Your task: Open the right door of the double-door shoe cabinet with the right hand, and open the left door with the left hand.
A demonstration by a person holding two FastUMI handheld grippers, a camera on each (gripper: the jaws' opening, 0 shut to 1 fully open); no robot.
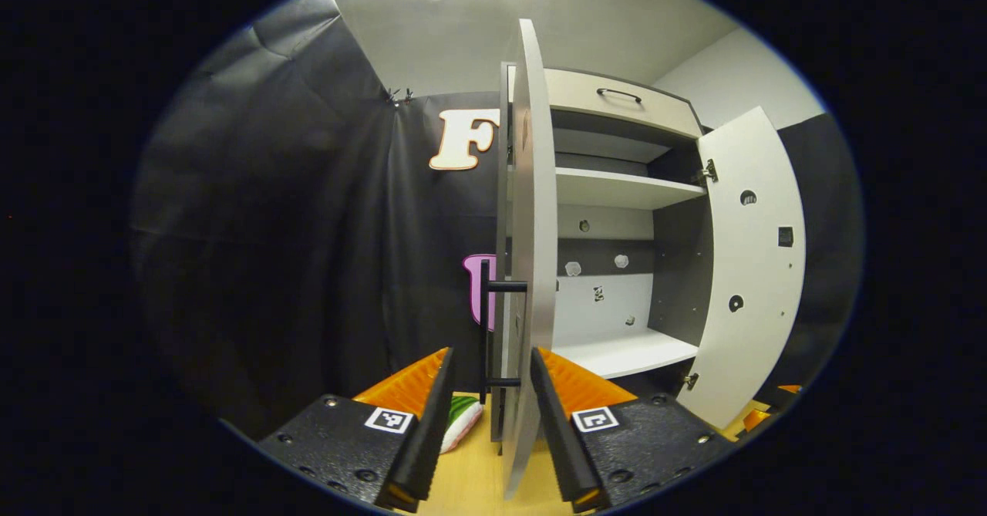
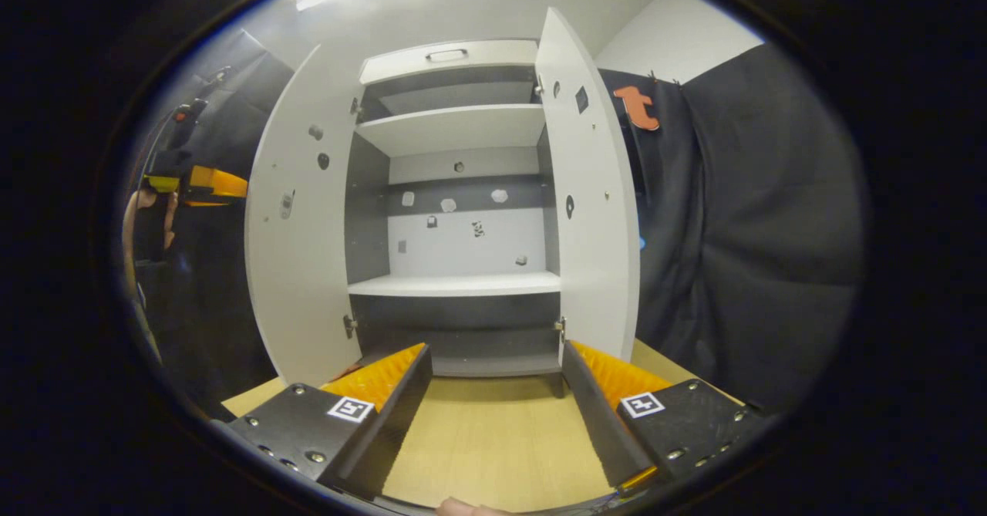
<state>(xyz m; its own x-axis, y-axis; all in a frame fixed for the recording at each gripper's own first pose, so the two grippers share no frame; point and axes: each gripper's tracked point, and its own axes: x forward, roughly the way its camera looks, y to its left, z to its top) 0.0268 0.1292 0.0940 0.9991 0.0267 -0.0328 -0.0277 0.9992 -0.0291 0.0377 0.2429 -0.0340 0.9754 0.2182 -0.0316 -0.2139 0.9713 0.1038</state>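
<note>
Both shoe cabinet (image 2: 455,215) doors stand open. The left gripper (image 1: 484,392) points edge-on at the left door (image 1: 530,254), fingers spread around it and its black handle (image 1: 486,323) (contact unclear). The right gripper (image 2: 493,392) hovers level before the shelves, fingers apart and empty, right door (image 2: 594,215) beside it.

The surface (image 2: 493,439) was pale wood-grain board, running out bare in front of the cabinet. On it stood the shoe cabinet (image 2: 463,362), its dark base down on the wood at the back, both doors swung wide. In the left gripper view, a small green-and-white-and-pink object (image 1: 461,417) lay on the surface (image 1: 474,477) just beside the left door's foot; what it was couldn't be made out.
</note>
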